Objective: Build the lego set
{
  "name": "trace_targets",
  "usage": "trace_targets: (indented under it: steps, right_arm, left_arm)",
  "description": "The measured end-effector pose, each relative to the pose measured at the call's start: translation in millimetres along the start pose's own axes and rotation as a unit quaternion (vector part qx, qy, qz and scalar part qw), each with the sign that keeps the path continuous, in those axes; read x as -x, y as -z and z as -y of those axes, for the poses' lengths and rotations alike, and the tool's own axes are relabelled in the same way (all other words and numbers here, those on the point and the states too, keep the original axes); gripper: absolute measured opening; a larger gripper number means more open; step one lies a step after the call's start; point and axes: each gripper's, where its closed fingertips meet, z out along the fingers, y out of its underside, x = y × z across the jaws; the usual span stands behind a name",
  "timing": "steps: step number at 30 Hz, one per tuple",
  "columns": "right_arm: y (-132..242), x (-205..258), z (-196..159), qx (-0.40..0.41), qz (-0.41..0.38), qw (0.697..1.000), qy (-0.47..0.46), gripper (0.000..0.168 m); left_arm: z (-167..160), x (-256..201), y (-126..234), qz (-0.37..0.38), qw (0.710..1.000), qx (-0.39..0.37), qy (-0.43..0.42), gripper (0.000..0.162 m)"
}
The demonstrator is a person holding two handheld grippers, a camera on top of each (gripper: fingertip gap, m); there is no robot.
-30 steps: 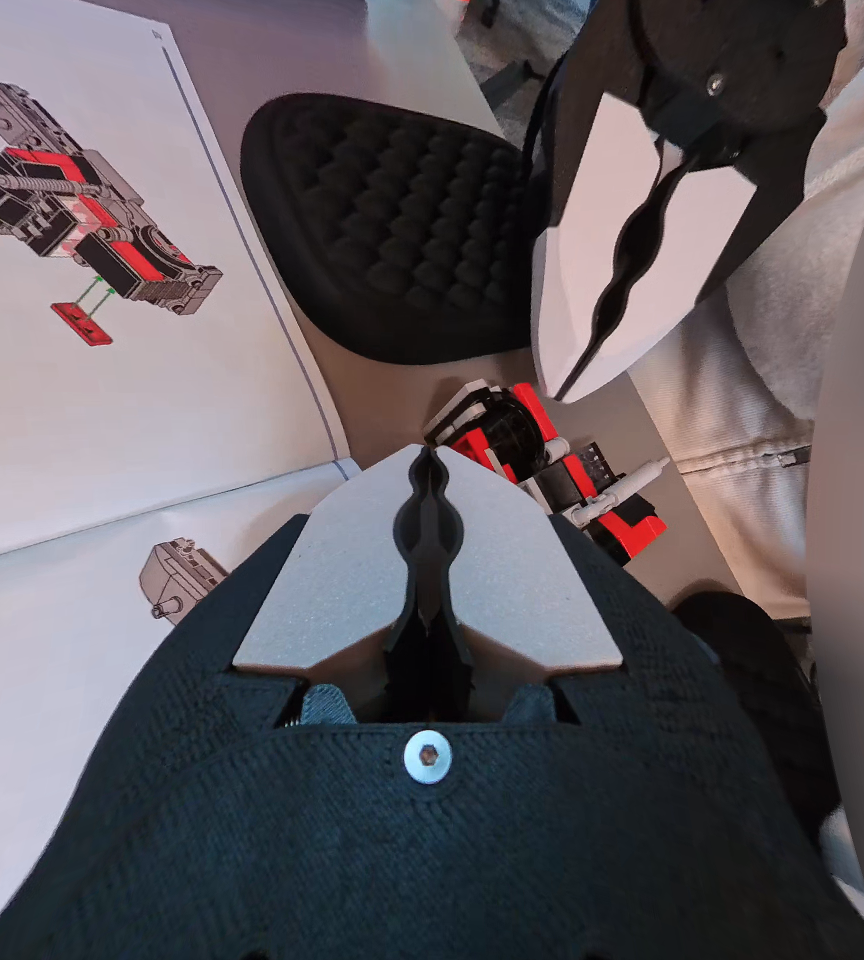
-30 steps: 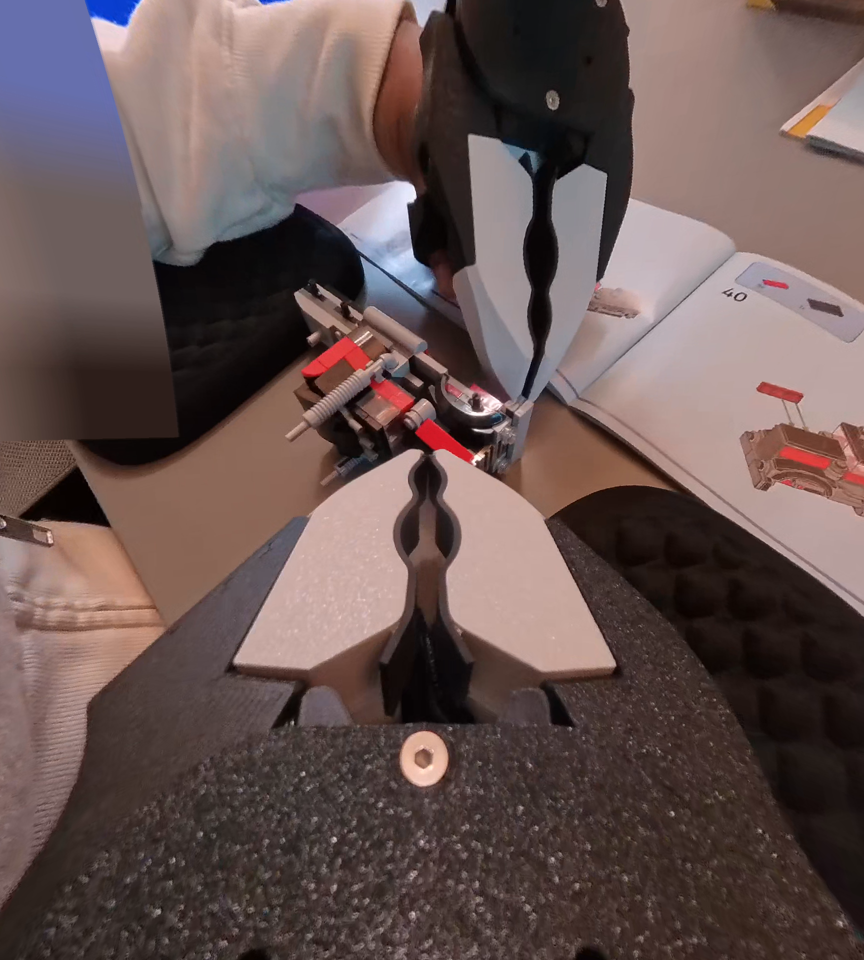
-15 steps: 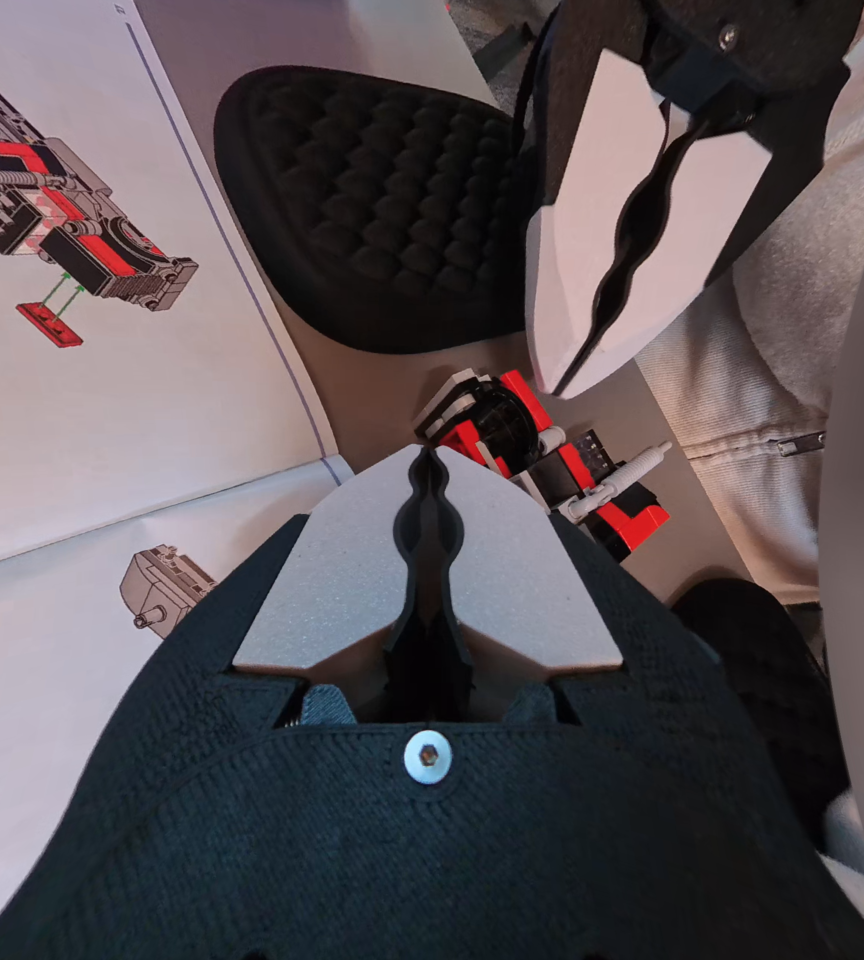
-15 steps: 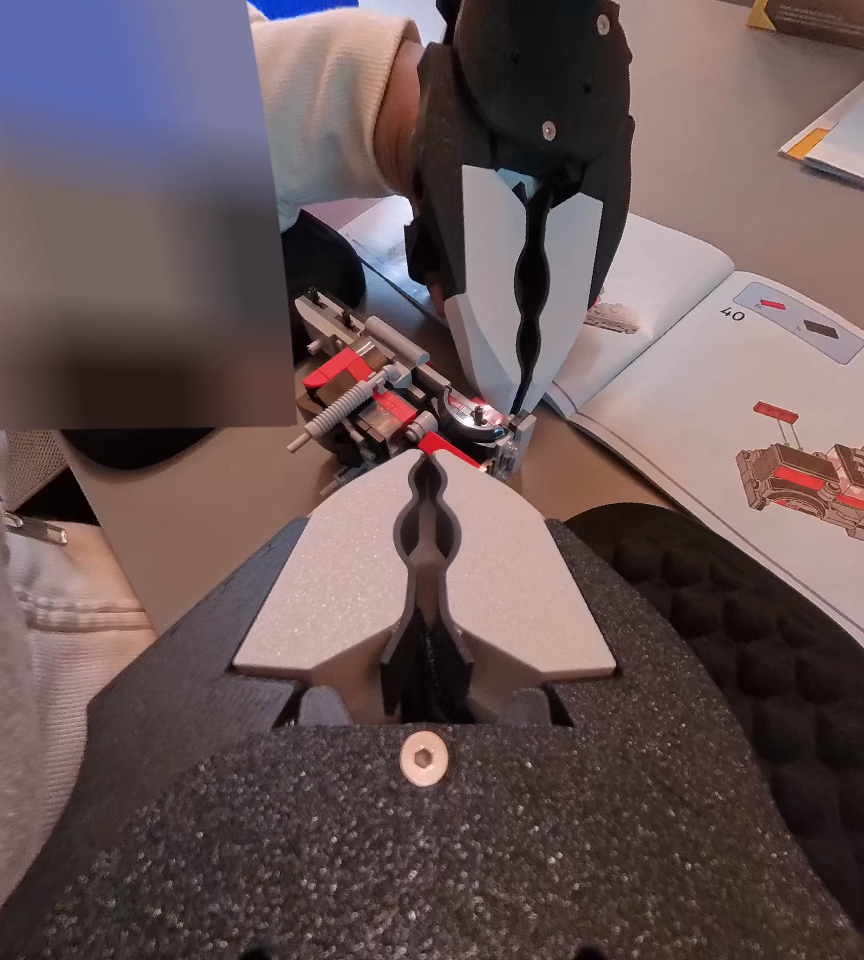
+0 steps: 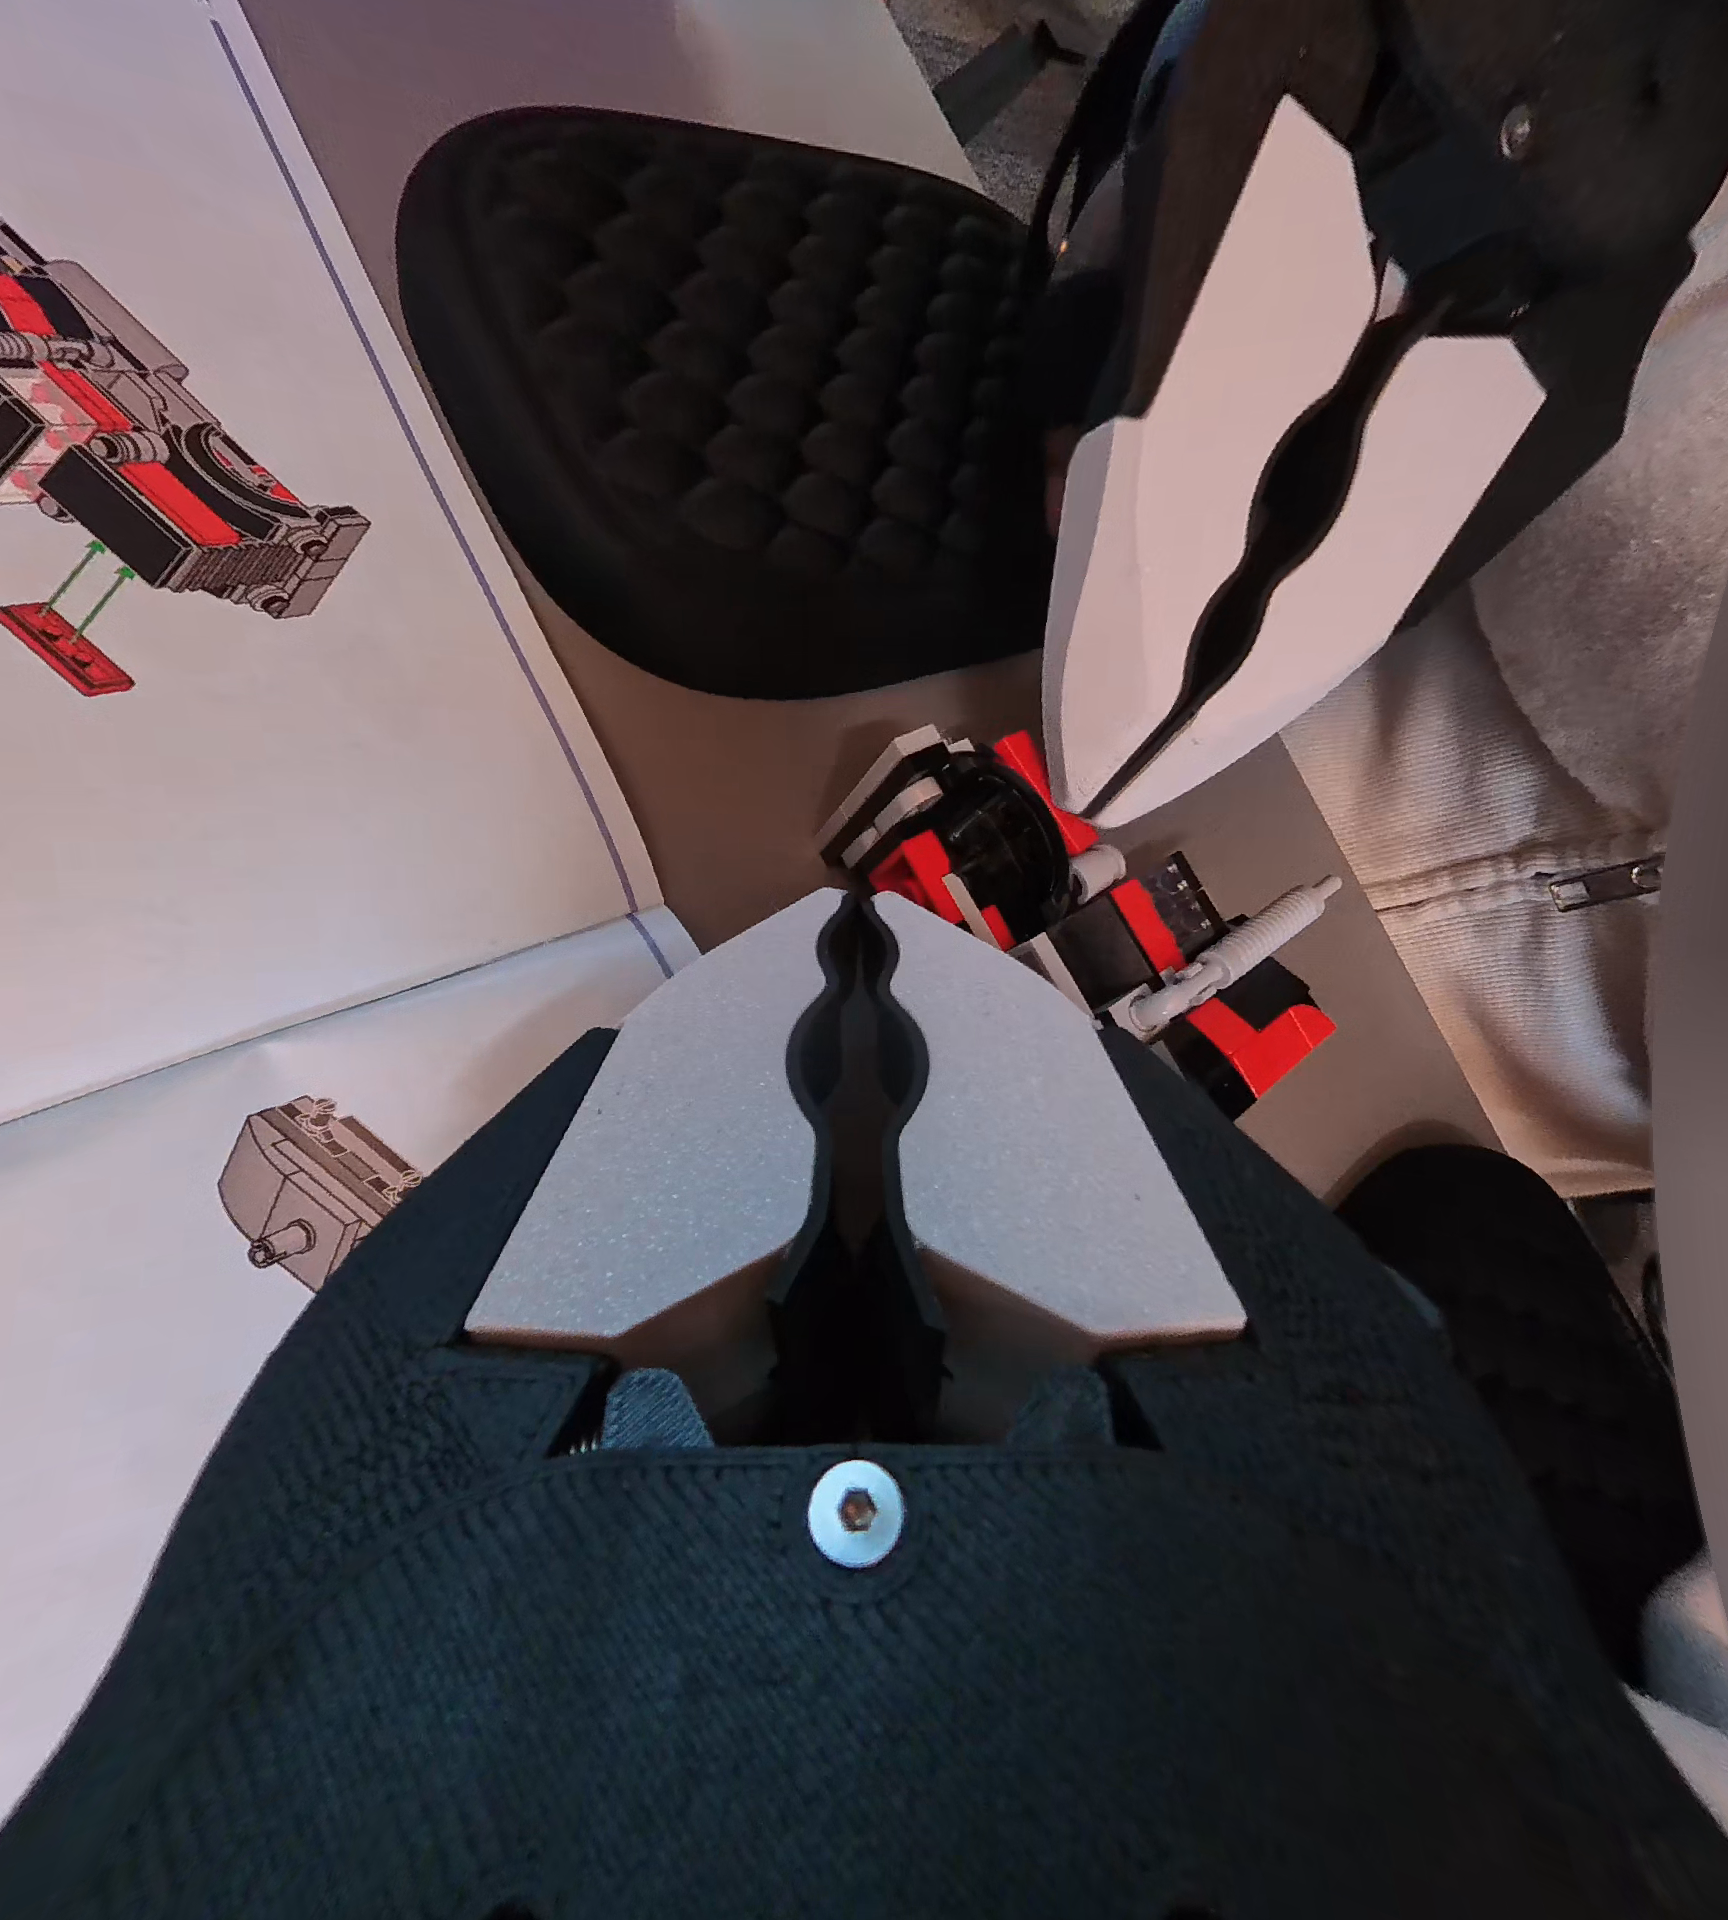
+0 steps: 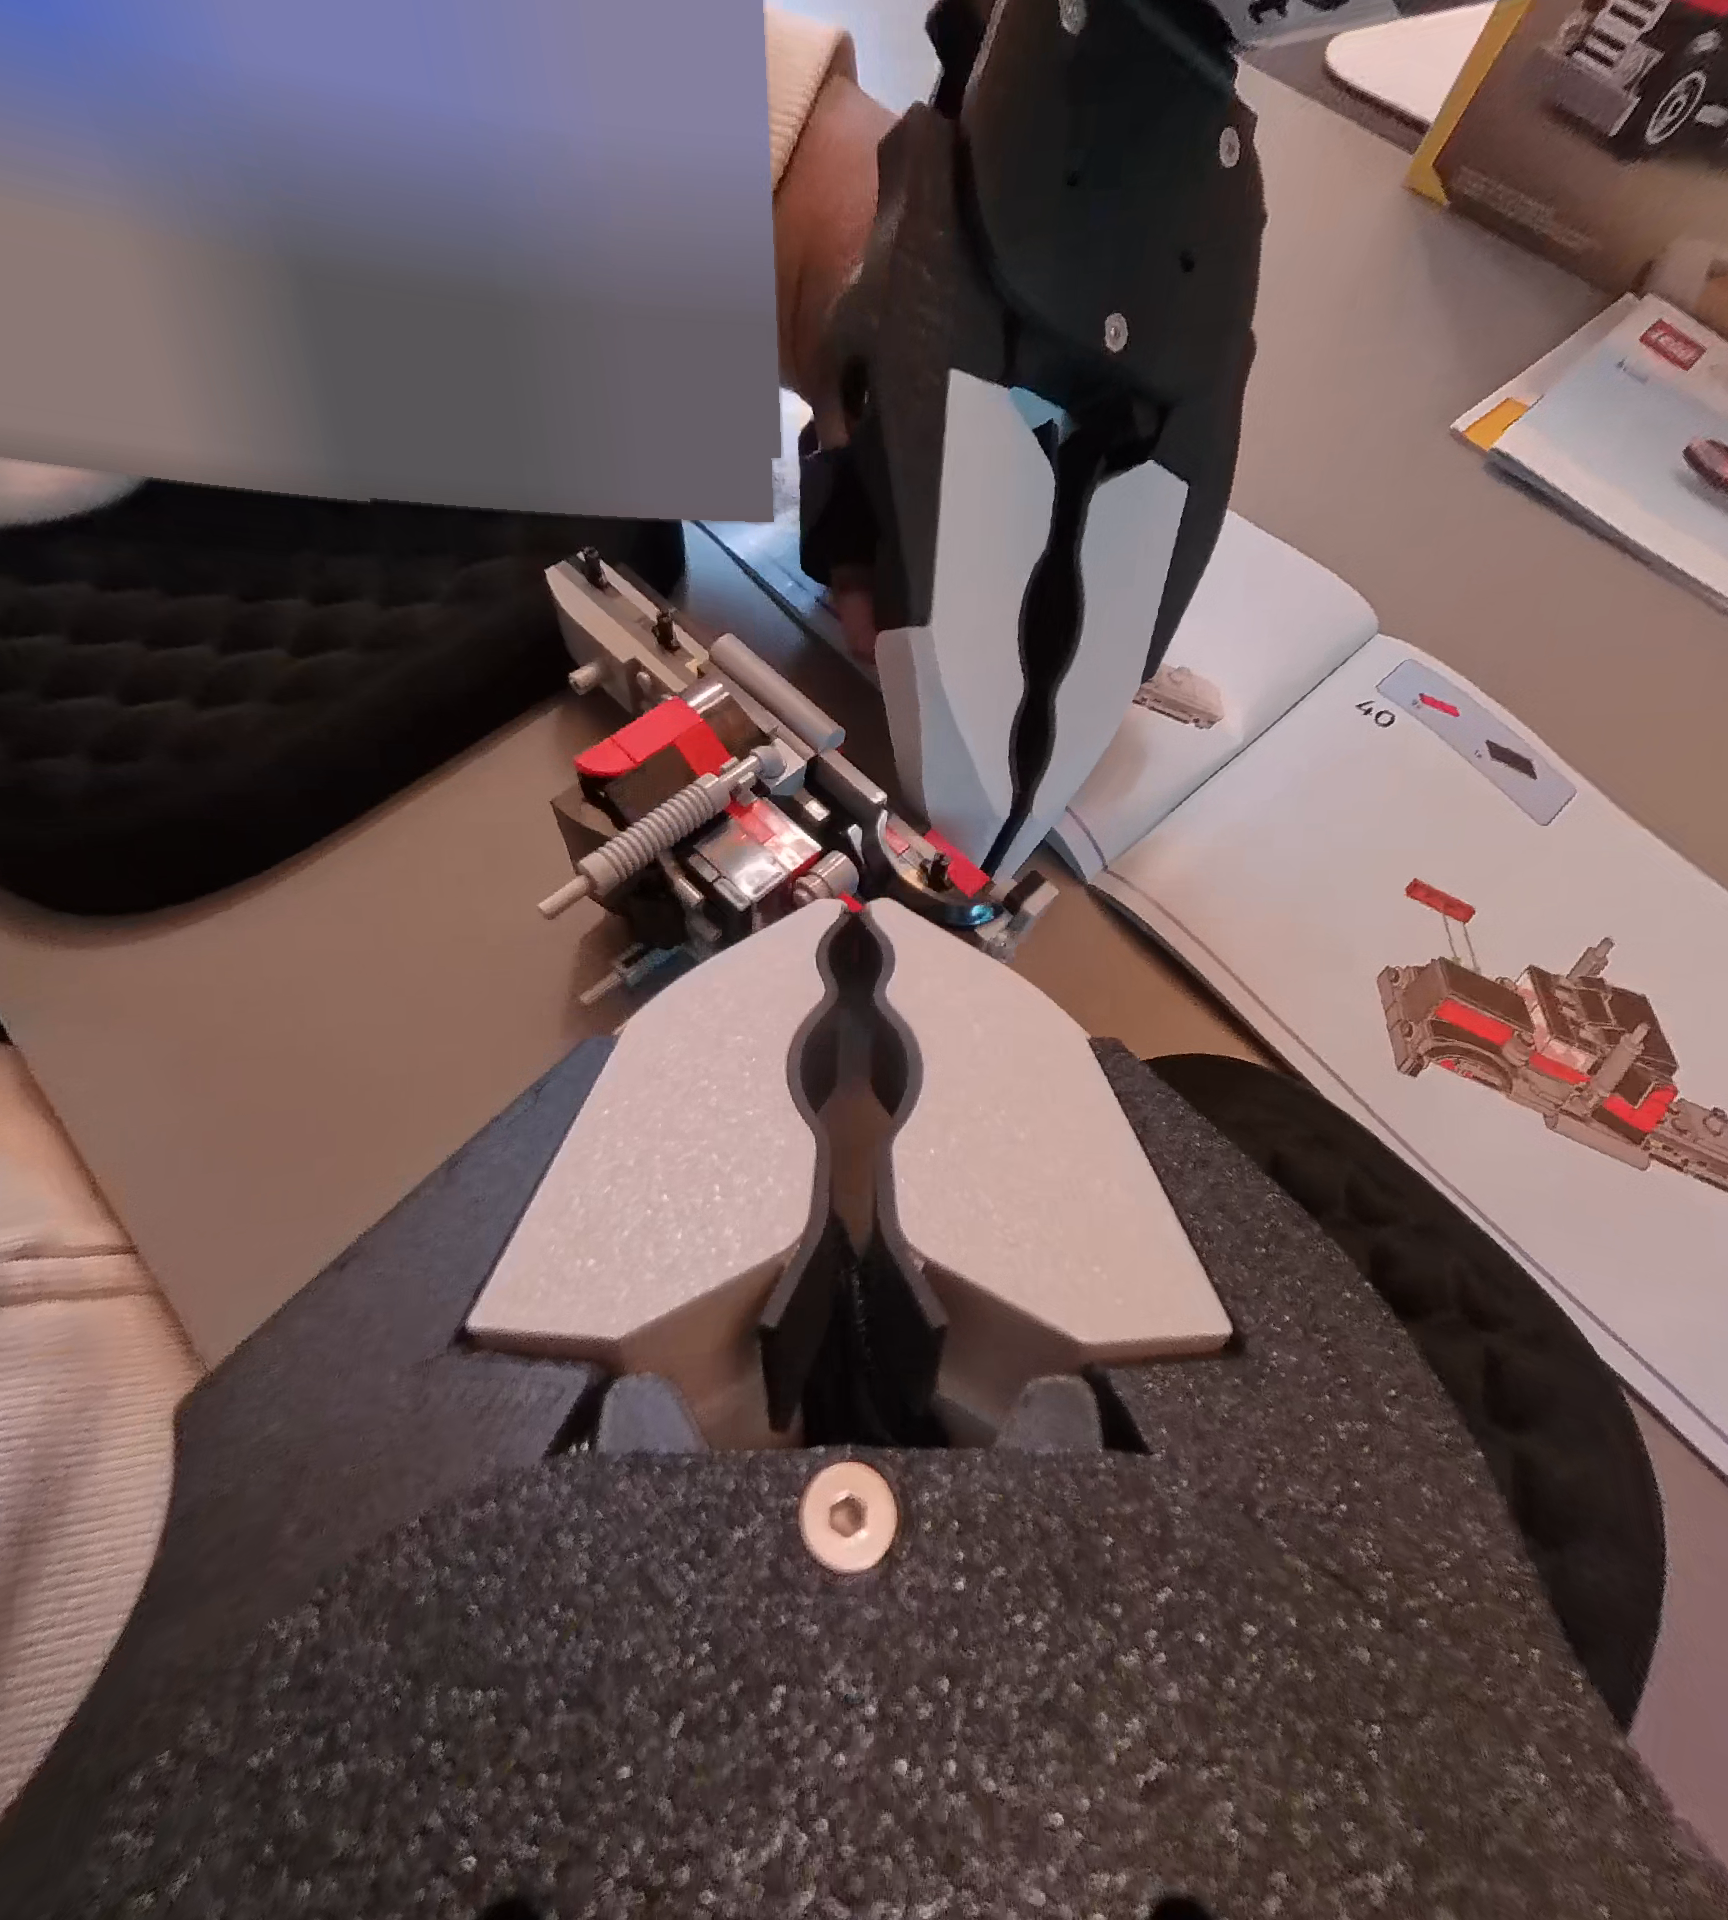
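Right gripper (image 6: 855, 906) low centre of right wrist frame, fingers pressed together, sliver of red showing at tips; cannot tell if it pinches it; just beyond, lego model (image 6: 735, 821) on grey table (image 6: 268, 997), mid-frame; left gripper (image 6: 1005, 868) comes down from upper centre, fingers together, tips on red plate (image 6: 953, 864) on model; open instruction booklet (image 6: 1462, 883) at right; black textured pad (image 6: 164, 696) at left.

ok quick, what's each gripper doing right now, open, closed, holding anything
Left gripper: shut, tips pressing a small red plate on the lego truck.
Right gripper: shut, tips at the truck; nothing visibly held.
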Motion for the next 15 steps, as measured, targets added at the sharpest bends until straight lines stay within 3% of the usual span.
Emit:
trace_targets:
  steps: [15]
  right_arm:
    - [-1.3,-0.3,-1.2,0.010,-0.016,1.000,0.008,0.000]
  left_arm:
    - [-0.7,0.5,-1.1,0.001,1.000,0.001,0.000,0.001]
